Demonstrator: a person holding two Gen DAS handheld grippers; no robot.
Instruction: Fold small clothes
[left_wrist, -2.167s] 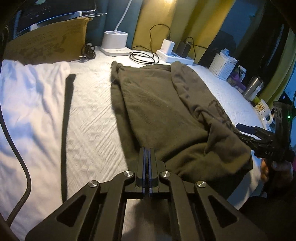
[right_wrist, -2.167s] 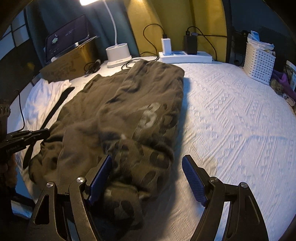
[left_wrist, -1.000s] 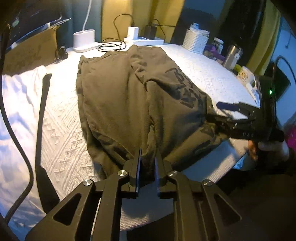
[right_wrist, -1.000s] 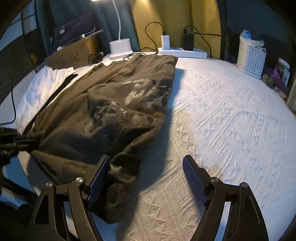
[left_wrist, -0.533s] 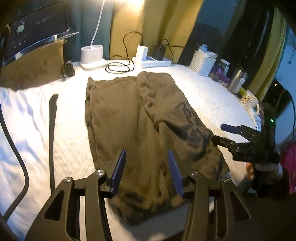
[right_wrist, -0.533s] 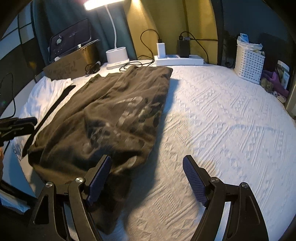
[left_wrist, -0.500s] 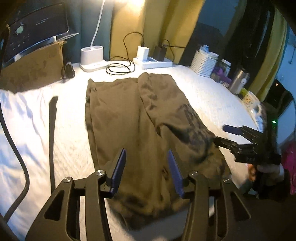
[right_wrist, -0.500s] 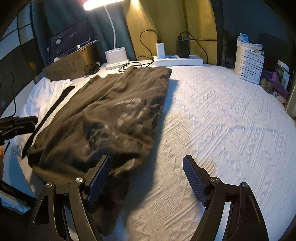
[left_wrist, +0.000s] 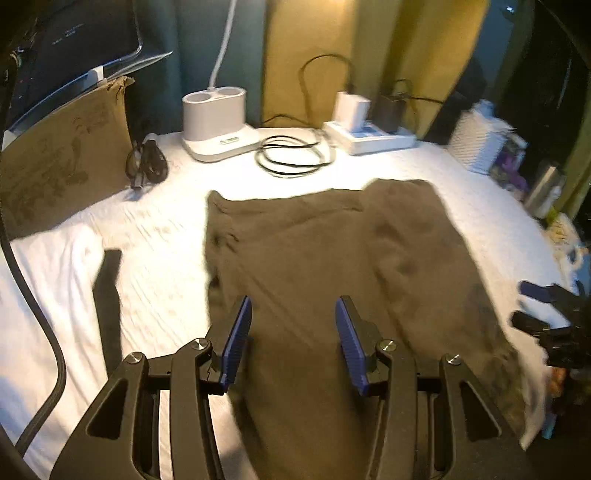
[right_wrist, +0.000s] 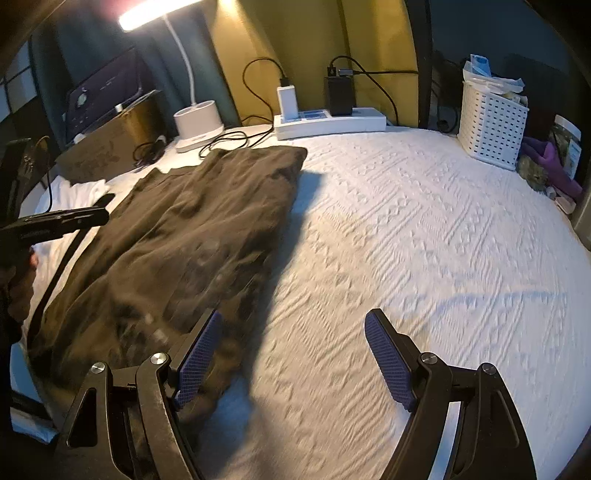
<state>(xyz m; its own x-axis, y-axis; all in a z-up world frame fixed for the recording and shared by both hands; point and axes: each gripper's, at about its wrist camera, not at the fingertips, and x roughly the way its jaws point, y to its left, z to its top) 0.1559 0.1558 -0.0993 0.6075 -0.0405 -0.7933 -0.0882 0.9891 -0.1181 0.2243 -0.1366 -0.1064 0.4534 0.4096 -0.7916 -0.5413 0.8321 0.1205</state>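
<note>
Lying flat on the bedspread (right_wrist: 424, 229), the olive garment (left_wrist: 332, 258) sits below both gaping, empty hand-held grippers.

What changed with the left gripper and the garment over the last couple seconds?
The left gripper, earlier pinched shut on the near hem of the brown garment, has just been opening and let it go; the cloth now lies loose below the open jaws. Both grippers pulled back from the bed. The right gripper stayed open and empty; the charger clutter stayed put.
</note>
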